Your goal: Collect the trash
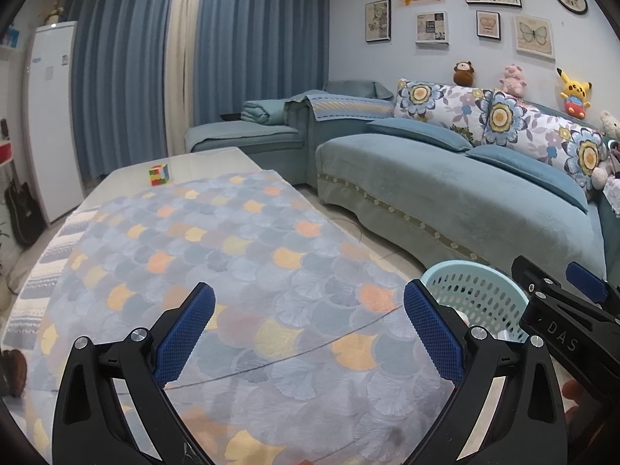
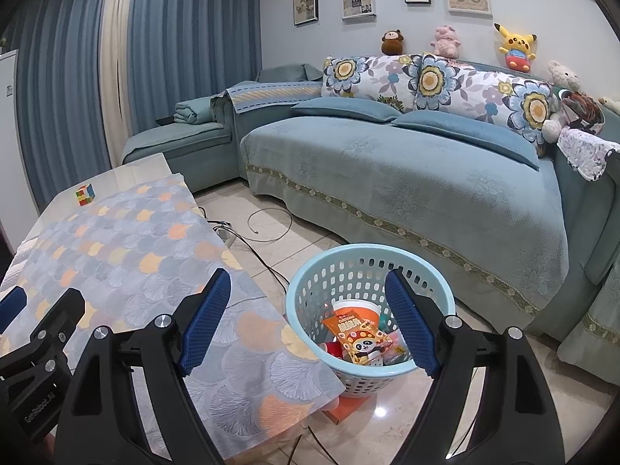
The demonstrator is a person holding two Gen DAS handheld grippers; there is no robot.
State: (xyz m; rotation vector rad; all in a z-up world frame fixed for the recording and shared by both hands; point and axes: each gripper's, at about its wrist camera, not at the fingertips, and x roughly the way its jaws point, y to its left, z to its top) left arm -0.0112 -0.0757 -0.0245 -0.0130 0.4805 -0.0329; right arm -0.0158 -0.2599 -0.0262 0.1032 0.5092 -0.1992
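Both grippers are held wide apart with nothing in them – the left gripper [image 1: 308,319] over the table cloth [image 1: 240,255], the right gripper [image 2: 308,308] by the light blue basket [image 2: 350,257] on the floor. Snack wrappers [image 2: 358,339] are seen inside the basket – beside the table.

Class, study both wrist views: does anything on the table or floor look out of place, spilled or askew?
Little stands out. A multicoloured puzzle cube sits alone at the far end of the scale-patterned tablecloth; loose dark cables trail across the tiled floor. The trash lies inside the pale blue perforated basket, nothing spilled.
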